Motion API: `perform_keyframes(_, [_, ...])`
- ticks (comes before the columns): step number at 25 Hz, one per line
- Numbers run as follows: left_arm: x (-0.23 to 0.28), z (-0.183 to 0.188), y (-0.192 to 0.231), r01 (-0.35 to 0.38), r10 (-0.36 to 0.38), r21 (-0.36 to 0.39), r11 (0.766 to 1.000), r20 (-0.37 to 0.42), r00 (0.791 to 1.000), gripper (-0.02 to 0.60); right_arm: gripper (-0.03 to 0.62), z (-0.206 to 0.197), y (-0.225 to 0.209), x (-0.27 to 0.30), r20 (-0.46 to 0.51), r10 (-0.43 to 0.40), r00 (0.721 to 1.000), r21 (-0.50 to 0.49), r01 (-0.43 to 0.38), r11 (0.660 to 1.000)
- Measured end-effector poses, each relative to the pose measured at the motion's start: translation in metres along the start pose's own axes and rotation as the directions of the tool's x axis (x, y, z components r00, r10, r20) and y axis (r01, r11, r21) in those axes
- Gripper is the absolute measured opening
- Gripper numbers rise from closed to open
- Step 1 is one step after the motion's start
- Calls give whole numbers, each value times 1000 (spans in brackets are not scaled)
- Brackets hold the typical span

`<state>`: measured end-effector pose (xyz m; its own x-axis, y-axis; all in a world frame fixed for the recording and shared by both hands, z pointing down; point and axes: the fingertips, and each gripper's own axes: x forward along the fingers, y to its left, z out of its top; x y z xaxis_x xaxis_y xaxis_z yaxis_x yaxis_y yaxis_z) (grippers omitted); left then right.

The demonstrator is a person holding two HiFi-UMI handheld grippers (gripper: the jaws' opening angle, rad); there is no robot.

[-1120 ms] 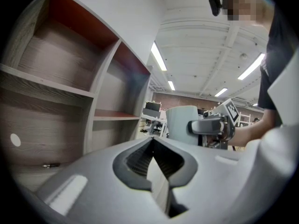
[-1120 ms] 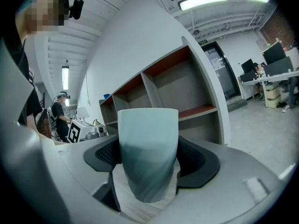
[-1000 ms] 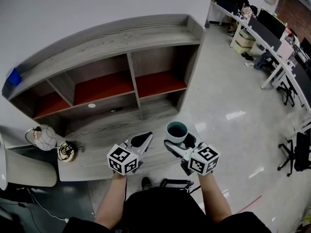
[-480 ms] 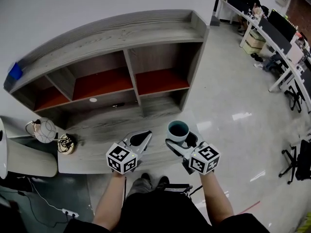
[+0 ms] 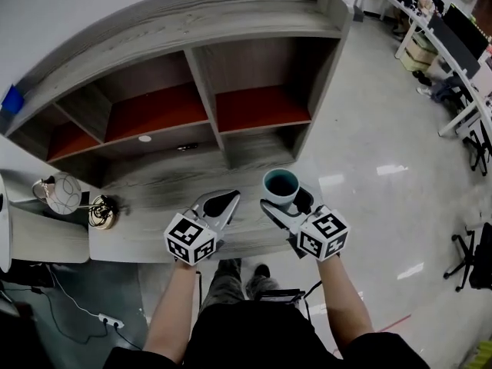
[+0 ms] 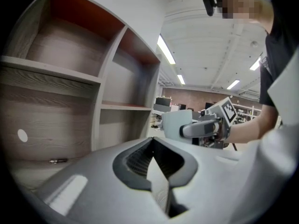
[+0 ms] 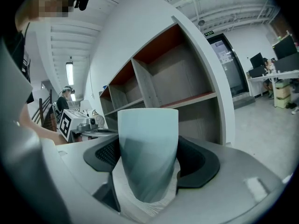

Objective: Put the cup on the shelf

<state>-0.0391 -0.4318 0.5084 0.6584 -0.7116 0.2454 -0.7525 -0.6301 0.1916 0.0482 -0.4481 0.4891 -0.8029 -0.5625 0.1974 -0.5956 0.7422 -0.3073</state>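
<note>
One cup (image 5: 280,185). One shelf unit (image 5: 192,14), with three red-floored compartments. Two grippers: left gripper (image 5: 221,203), right gripper (image 5: 286,203). One round lamp (image 5: 58,193). One blue item (image 5: 11,98) on the shelf top.

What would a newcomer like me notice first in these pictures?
Most likely the pale blue-green cup, held upright in the right tongs near the middle of the head view. Beside it, the left tongs are shut on nothing. Beyond both stands a big grey wooden shelf with red-lined compartments.
</note>
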Motion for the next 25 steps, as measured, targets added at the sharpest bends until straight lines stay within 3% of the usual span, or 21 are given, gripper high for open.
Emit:
perform_keyframes(7, [30,-15,29,-3,3,8,1000,24,1000,0,367,-17,-36,38,-3,-46,999,-53,46,998])
perform_keyframes(15, [61,-20,63,-51,52,-16,999,99,994,0,367,-29,-82,88,30,-128,991,-104,130,986])
perform_keyframes(25, [84,-38,86,-97,99,-23,995,129,987,0,367,-46,-132,138,53,-202,978,-129,208,970])
